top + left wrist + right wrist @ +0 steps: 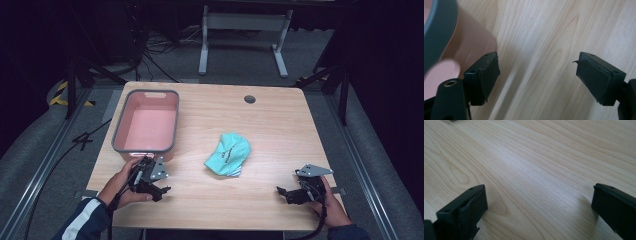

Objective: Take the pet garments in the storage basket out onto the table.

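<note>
A crumpled mint-green cloth (228,154) lies near the middle of the wooden table (270,125). A pink bin with a grey rim (146,126) stands at the table's left side, with nothing inside. My left gripper (159,190) rests at the front left, just below the bin's near corner, open over bare wood; the left gripper view puts it (537,75) beside the bin's pink wall (471,47). My right gripper (284,193) sits at the front right, open and holding nothing, with only wood grain between its jaws (539,202).
A round cable hole (249,99) is set in the table's far side. Beyond the table stand a white frame (245,30) and black stands on a grey floor. Cables trail along the floor at the left.
</note>
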`<action>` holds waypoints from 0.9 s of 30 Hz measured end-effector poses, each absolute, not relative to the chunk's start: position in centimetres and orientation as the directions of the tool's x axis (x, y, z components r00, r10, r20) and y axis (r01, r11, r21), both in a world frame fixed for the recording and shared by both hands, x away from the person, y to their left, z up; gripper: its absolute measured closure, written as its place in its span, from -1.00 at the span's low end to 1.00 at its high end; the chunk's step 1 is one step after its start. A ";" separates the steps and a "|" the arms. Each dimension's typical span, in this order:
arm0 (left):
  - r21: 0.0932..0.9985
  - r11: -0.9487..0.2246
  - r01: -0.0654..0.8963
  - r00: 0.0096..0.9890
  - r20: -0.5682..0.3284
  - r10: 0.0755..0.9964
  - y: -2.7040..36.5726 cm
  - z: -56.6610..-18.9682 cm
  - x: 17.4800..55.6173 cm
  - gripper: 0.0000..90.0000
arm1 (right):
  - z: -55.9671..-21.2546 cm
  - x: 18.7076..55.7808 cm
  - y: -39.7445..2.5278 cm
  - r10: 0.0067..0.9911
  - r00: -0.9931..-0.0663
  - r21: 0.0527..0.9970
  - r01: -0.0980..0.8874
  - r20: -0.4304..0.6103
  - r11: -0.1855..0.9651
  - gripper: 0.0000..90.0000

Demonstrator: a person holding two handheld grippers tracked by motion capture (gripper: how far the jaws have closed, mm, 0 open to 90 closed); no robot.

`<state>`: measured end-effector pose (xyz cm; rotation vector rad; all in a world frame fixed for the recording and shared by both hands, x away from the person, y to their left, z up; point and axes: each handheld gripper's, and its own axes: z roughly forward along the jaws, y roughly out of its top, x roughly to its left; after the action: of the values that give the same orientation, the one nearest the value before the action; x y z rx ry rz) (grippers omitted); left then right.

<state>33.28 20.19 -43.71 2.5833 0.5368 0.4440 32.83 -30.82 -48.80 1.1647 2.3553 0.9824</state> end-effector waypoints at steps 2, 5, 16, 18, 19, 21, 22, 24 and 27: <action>0.513 -0.801 0.307 0.865 0.200 0.460 21.1 -44.1 33.3 -0.58 | -48.8 32.8 -30.8 0.793 -0.609 0.709 0.562 0.006 0.426 -0.99; 0.528 -0.785 0.325 0.859 0.184 0.479 22.3 -44.6 33.2 -0.59 | -48.8 32.8 -30.8 0.793 -0.609 0.709 0.562 0.005 0.427 -0.99; 0.598 -0.689 0.410 0.825 0.079 0.559 26.3 -46.1 33.1 -0.61 | -48.8 32.8 -30.8 0.793 -0.609 0.709 0.562 0.006 0.426 -0.99; 0.609 -0.664 0.434 0.823 0.033 0.567 27.1 -46.5 33.3 -0.61 | -48.8 32.9 -30.8 0.793 -0.610 0.709 0.562 0.006 0.427 -0.99; 0.604 -0.659 0.448 0.817 0.024 0.576 27.6 -46.9 33.3 -0.60 | -48.8 32.9 -30.8 0.792 -0.610 0.709 0.561 0.005 0.428 -0.99; 0.623 -0.621 0.476 0.803 -0.020 0.595 28.6 -47.5 33.4 -0.66 | -48.8 32.9 -30.8 0.792 -0.611 0.709 0.561 0.006 0.427 -0.99; 0.643 -0.603 0.471 0.797 -0.018 0.603 29.0 -47.7 33.3 -0.66 | -48.8 32.9 -30.8 0.792 -0.611 0.709 0.561 0.007 0.427 -0.99; 0.687 -0.565 0.456 0.791 -0.021 0.612 29.9 -48.2 33.2 -0.66 | -48.8 32.9 -30.8 0.791 -0.611 0.709 0.561 0.007 0.427 -0.99; 0.691 -0.559 0.458 0.784 -0.018 0.620 30.0 -48.3 33.1 -0.67 | -48.8 32.9 -30.8 0.791 -0.611 0.709 0.561 0.007 0.427 -0.99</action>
<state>33.12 30.05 -48.28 2.2632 0.7956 0.2954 32.88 -30.81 -48.81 1.1618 2.3579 0.9852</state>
